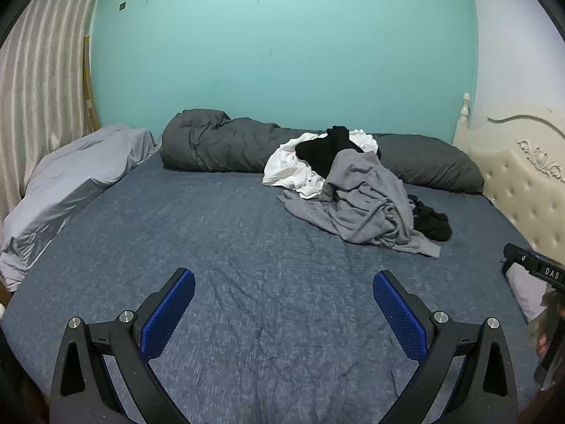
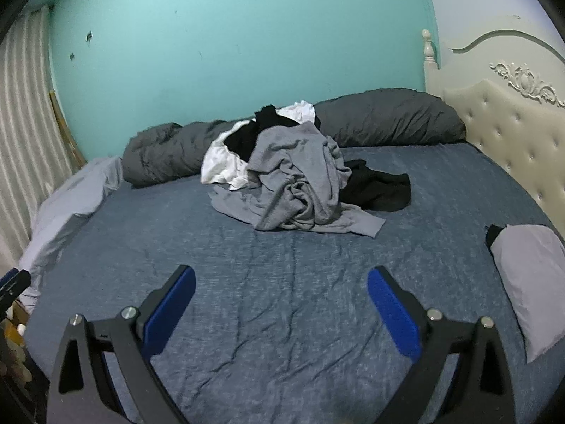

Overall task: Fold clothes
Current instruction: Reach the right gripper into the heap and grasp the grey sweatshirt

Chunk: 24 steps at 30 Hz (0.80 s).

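Clothes pile on bed; left tool and right tool apart, empty.
Pale pillow wholly seen only in right view; "DAS" lettering only in left.

Spread left gripper, clothes pile, bed

Heathered blue bedsheet. Plain teal wall. Crumpled light-grey garment, white garment, black garment in pile. Dark charcoal rolled duvet. Pale lilac pillow. Cream tufted headboard. Beige striped curtain. Blue textured gripper pads.
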### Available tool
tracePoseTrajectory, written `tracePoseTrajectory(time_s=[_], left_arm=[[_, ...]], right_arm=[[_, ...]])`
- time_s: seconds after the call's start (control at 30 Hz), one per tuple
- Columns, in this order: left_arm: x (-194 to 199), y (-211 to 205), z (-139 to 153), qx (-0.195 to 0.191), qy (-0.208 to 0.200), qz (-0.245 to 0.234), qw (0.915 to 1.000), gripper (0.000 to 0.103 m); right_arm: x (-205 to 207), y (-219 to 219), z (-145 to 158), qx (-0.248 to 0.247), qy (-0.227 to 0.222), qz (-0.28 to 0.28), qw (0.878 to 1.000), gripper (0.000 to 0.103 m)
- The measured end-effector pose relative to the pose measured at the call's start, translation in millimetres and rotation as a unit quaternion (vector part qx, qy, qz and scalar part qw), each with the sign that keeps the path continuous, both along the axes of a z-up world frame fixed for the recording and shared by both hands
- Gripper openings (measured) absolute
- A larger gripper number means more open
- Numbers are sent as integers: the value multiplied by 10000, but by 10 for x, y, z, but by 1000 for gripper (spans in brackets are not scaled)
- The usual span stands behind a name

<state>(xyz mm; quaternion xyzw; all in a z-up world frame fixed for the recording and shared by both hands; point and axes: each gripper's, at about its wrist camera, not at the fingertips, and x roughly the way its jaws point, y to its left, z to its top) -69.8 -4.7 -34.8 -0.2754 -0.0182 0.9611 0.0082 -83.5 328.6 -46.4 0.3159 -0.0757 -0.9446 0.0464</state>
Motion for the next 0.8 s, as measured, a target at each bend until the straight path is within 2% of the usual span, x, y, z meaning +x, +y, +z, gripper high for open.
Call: tracePoseTrajectory(time_s=[0.3,0.57,0.8], left_arm=[[-673,-21,-726,165,23,269,9995,103],[-1165,-70,-1477,385,-260,355,9983,103],[-1375,-195,-2016,551,-549,439,9960,103]], right_arm=[[-935,169,-628,22,-290,-71,9996,98],[-1788,217,-1116,114,-516,-45,9986,97],[-2469,259,-1509,58,-630,-184,9978,94]])
